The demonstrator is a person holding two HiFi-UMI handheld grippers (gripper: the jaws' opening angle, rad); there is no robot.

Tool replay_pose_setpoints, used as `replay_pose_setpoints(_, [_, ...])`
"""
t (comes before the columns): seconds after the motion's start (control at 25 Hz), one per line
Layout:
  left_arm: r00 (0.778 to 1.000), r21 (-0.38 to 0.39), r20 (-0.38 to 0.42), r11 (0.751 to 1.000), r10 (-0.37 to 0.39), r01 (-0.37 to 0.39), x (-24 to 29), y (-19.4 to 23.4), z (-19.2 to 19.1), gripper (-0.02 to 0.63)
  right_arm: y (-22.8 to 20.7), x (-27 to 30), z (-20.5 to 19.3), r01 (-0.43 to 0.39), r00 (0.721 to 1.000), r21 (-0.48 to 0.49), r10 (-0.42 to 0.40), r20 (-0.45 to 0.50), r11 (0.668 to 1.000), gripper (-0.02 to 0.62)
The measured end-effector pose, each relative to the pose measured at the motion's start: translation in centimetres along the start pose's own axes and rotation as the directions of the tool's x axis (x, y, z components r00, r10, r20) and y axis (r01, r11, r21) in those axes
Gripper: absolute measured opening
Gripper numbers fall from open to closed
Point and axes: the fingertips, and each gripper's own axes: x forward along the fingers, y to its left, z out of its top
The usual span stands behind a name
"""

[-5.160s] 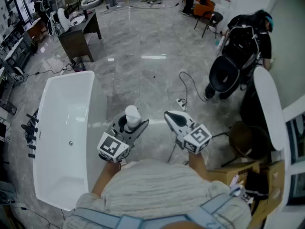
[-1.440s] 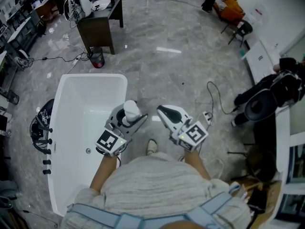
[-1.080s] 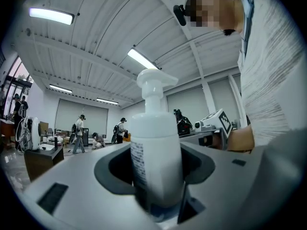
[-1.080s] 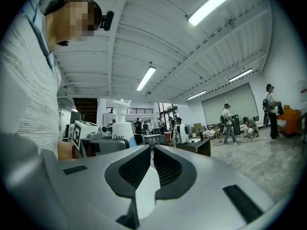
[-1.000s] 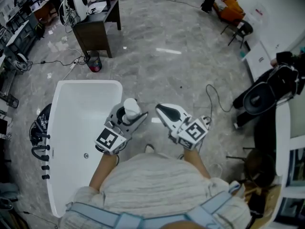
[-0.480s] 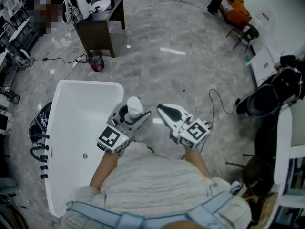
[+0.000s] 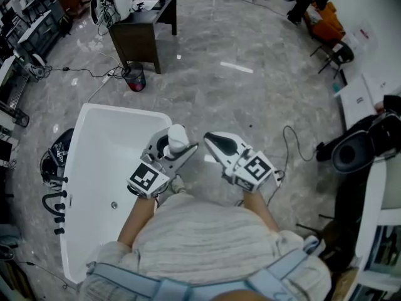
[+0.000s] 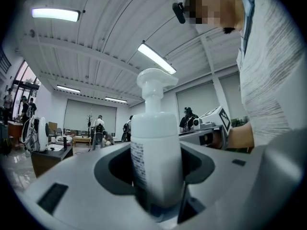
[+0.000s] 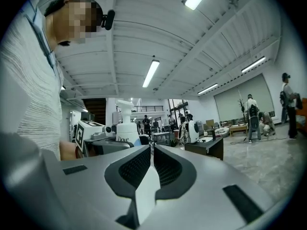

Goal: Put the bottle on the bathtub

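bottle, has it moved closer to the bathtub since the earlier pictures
Yes. The bottle, shut in the left gripper, has come left toward the bathtub: earlier floor showed between them, now it hangs at the tub's right rim.

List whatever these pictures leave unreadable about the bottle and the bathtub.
1. Base of the bottle: left gripper view, sunk between the jaws of the left hand-held gripper.
2. Its side print: same view, blurred.
3. Near right rim of the bathtub: head view, behind the person's arm.
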Motion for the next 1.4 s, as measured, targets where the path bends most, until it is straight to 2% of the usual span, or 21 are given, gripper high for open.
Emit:
replay_pose_setpoints(0.28, [0.998,-0.001,-0.016,0.998,0.059,-0.059,0.8,8.0,-1.2,0.247,-3.0,6.8,2.6,-0.076,0.994,0.003,0.076,0.073,0.997,0.003])
replay_pose_setpoints(0.4, [0.995,-0.011,-0.029,0.996,0.092,-0.092,0.8,11.4,-1.8,0.247,-4.0,9.9,3.5,-0.117,0.991,-0.008,0.117,0.069,0.993,0.005])
replay_pose_setpoints(0.56, [0.987,-0.015,-0.054,0.988,0.153,-0.154,-0.1,16.1,-3.1,0.247,-4.3,14.5,3.9,-0.198,0.98,0.021,0.197,0.031,0.98,0.088])
replay_pose_setpoints(0.76, [0.971,0.022,-0.082,0.974,0.226,-0.225,-2.4,21.1,-4.8,0.247,-2.9,19.5,5.7,-0.345,0.937,0.035,0.341,0.074,0.938,0.155])
replay_pose_setpoints(0.84, [0.959,0.028,-0.093,0.963,0.269,-0.268,-3.2,22.9,-5.5,0.247,-2.6,21.5,6.1,-0.39,0.918,-0.003,0.39,0.072,0.921,0.166])
replay_pose_setpoints(0.96, [0.94,0.027,-0.111,0.947,0.322,-0.321,-4.1,24.9,-6.4,0.247,-1.1,24.5,7.2,-0.478,0.875,-0.039,0.48,0.057,0.877,0.167])
replay_pose_setpoints(1.04, [0.926,0.035,-0.131,0.935,0.354,-0.352,-4.4,26.3,-7.2,0.246,-0.5,26.7,7.6,-0.532,0.845,-0.065,0.534,0.021,0.844,0.167])
replay_pose_setpoints(1.12, [0.91,0.039,-0.148,0.922,0.387,-0.386,-4.6,27.7,-7.8,0.246,-0.5,28.8,7.4,-0.562,0.827,-0.098,0.561,-0.045,0.821,0.167])
replay_pose_setpoints(1.28, [0.866,0.043,-0.17,0.881,0.471,-0.471,-5.1,30.8,-9.0,0.246,-0.7,32.6,6.6,-0.618,0.785,-0.09,0.604,-0.138,0.781,0.167])
replay_pose_setpoints(1.4, [0.825,0.05,-0.175,0.842,0.538,-0.538,-5.2,33.4,-9.5,0.246,-1.9,35.7,6.1,-0.628,0.774,-0.106,0.603,-0.196,0.771,0.167])
